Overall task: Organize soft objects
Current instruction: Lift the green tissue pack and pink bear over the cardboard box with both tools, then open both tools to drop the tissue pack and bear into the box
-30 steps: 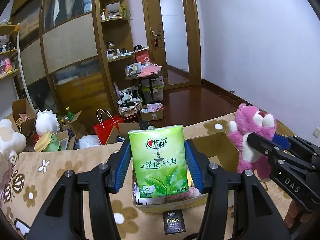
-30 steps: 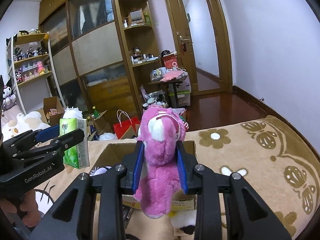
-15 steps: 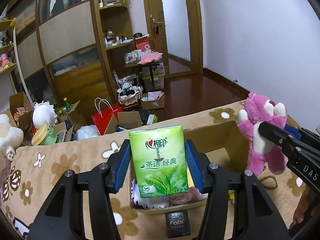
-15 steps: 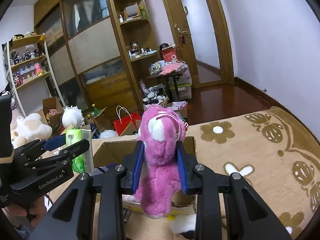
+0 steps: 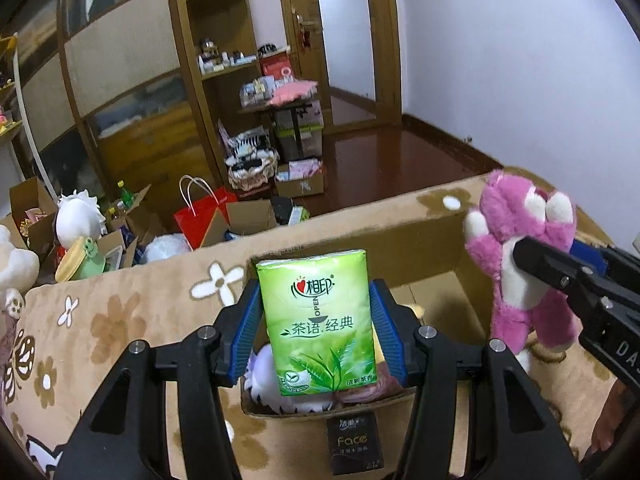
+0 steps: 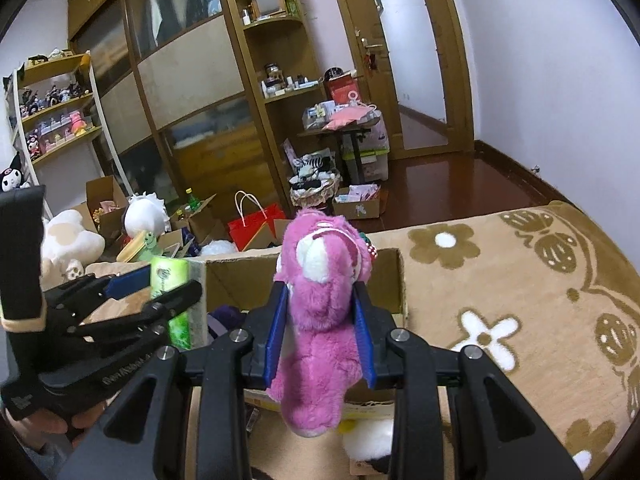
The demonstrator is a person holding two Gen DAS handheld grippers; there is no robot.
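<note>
Cluttered shelves and a flowered blanket (image 6: 520,280) frame one cardboard box (image 5: 440,292) at centre frame. Left gripper (image 5: 316,320) clamps one green tissue pack (image 5: 320,320) above the box's near edge; right gripper (image 6: 320,340) squeezes one pink bear (image 6: 320,300) over it. Some soft items, perhaps two, already lie inside. Both held things remain to go in, as do a dark pack (image 5: 352,444) and a white plush (image 6: 368,440) at the bottom of the frame.

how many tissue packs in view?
2. A green tissue pack is clamped in the left gripper over the cardboard box; a black tissue pack lies on the blanket in front of the box. More may be hidden inside the box.
</note>
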